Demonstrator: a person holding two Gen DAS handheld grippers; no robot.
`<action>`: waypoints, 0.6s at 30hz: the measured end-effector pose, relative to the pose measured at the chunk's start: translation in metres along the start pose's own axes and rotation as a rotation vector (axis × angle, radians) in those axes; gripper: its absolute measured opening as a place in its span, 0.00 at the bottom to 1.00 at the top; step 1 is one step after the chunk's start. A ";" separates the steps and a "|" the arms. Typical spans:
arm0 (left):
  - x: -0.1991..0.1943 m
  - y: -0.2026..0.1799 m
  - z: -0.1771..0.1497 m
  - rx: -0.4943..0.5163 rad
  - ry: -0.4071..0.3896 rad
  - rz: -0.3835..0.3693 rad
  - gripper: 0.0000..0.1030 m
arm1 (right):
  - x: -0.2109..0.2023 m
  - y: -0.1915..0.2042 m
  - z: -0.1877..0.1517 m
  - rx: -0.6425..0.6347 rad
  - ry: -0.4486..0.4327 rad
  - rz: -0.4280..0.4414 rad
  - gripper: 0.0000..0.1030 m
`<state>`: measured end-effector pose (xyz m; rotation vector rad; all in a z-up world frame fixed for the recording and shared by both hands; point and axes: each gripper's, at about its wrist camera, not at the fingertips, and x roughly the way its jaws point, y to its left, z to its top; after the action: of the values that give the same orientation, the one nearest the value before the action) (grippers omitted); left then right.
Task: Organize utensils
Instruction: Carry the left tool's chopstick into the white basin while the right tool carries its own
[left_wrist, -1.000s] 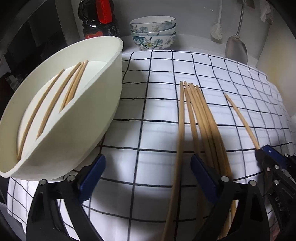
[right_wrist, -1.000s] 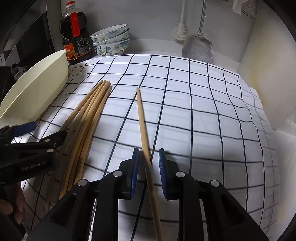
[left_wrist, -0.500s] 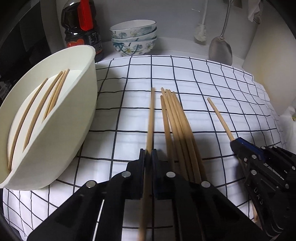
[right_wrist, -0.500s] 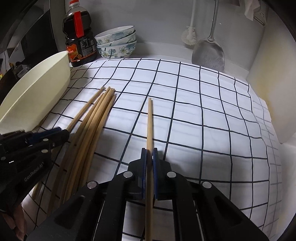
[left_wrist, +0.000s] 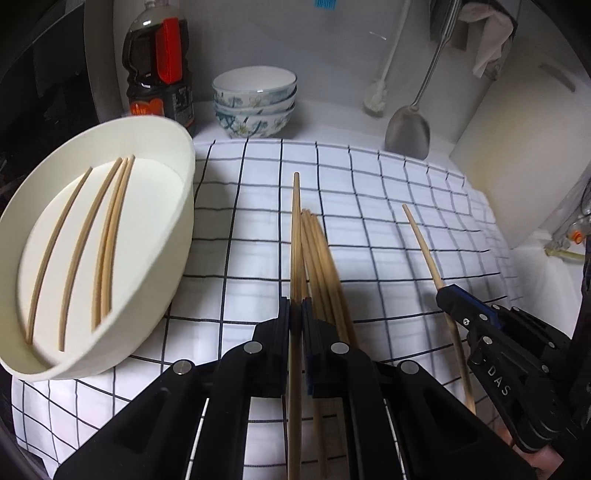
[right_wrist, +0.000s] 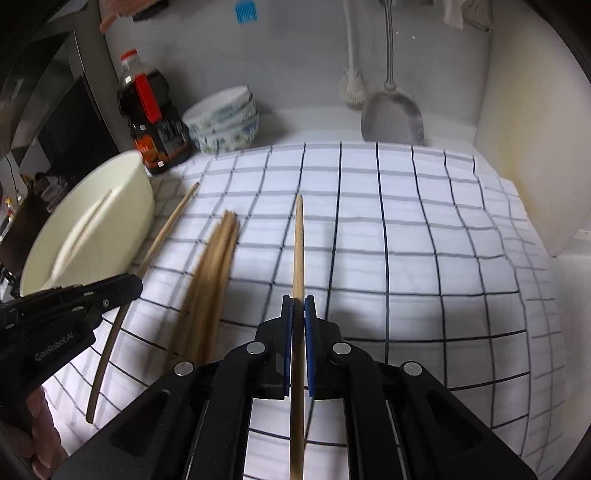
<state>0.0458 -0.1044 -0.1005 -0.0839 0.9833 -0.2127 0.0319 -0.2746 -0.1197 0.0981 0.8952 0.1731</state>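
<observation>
My left gripper (left_wrist: 295, 308) is shut on one wooden chopstick (left_wrist: 295, 236) and holds it above the checked cloth (left_wrist: 388, 206). A bundle of several chopsticks (left_wrist: 321, 254) lies on the cloth just right of it. My right gripper (right_wrist: 298, 306) is shut on another chopstick (right_wrist: 298, 243), also lifted; it shows in the left wrist view (left_wrist: 448, 295) at the right with its chopstick (left_wrist: 421, 243). A cream oval tray (left_wrist: 173, 236) at the left holds several chopsticks (left_wrist: 107, 236). The left gripper (right_wrist: 136, 284) shows in the right wrist view beside the tray (right_wrist: 122, 225).
At the back stand a dark sauce bottle (left_wrist: 160, 74), stacked patterned bowls (left_wrist: 255, 101), a hanging metal spatula (left_wrist: 408, 129) and a white brush (left_wrist: 376, 98). A white wall or board (left_wrist: 517, 155) borders the cloth on the right.
Both grippers closed on their chopsticks and have lifted them off the cloth; the views rose and tilted up. The bundle stays on the cloth.
</observation>
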 end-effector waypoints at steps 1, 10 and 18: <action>-0.006 0.001 0.002 -0.002 -0.006 -0.006 0.07 | -0.005 0.002 0.003 0.003 -0.008 0.004 0.06; -0.071 0.040 0.027 0.008 -0.095 0.000 0.07 | -0.037 0.047 0.039 -0.015 -0.072 0.052 0.06; -0.100 0.122 0.046 -0.044 -0.134 0.079 0.07 | -0.034 0.126 0.073 -0.077 -0.115 0.146 0.06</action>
<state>0.0475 0.0349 -0.0133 -0.0980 0.8557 -0.1112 0.0543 -0.1579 -0.0285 0.1012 0.7660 0.3343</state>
